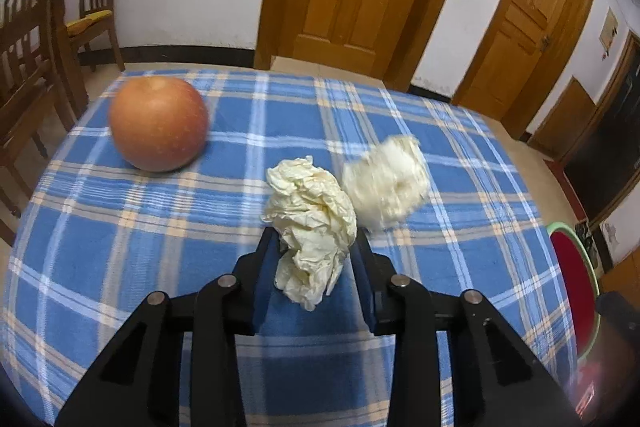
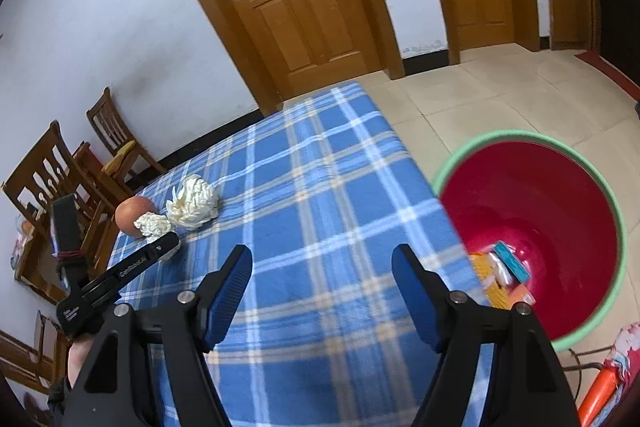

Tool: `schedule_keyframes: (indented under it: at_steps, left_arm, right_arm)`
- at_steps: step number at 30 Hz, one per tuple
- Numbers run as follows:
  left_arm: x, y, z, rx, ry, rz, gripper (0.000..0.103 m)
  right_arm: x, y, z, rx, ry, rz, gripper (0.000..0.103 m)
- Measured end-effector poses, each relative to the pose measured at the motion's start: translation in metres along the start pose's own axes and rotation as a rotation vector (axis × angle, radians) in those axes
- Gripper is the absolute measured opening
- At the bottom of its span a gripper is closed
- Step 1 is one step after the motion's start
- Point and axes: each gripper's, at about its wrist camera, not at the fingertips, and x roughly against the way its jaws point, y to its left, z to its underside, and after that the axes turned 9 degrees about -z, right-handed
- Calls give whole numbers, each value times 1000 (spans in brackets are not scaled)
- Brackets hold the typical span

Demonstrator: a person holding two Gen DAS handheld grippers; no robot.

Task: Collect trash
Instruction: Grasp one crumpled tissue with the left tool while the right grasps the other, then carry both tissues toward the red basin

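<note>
Left claw (image 1: 314,241) pinching a crumpled tissue (image 1: 311,223) on the plaid tabletop (image 1: 120,247), second tissue wad (image 1: 386,181) just right; right claw (image 2: 322,263) hanging wide, empty, near the red bin (image 2: 560,195).

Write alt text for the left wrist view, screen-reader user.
The left claw is closed around a crumpled cream paper wad on a table with a blue plaid cloth. A second paper wad lies just beyond it to the right, and an apple sits farther off to the left. Wooden doors and chairs stand behind the table.
</note>
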Motion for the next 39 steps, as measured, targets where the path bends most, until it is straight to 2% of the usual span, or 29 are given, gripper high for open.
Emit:
schedule_keyframes:
  at_steps: [10, 21, 28, 30, 31, 34, 39]
  left_arm:
    - [18, 36, -9, 61, -89, -80, 36]
    - [8, 48, -10, 101, -58, -83, 36]
    - [6, 47, -10, 98, -51, -84, 36]
    - [5, 47, -10, 98, -50, -83, 36]
    - [5, 47, -9, 97, -49, -82, 36]
    - [4, 47, -9, 98, -45, -82, 36]
    - [4, 47, -9, 97, -46, -81, 36]
  right_arm:
    - [-52, 50, -7, 87, 53, -52, 77]
    - [-110, 86, -13, 129, 104, -105, 78]
    - [-138, 98, -16, 154, 138, -104, 78]
    - [-145, 99, -15, 149, 150, -110, 75]
    - [-146, 99, -14, 145, 157, -115, 69]
    - [-154, 101, -12, 146, 181, -131, 44]
    - [-149, 101, -10, 158, 171, -149, 39]
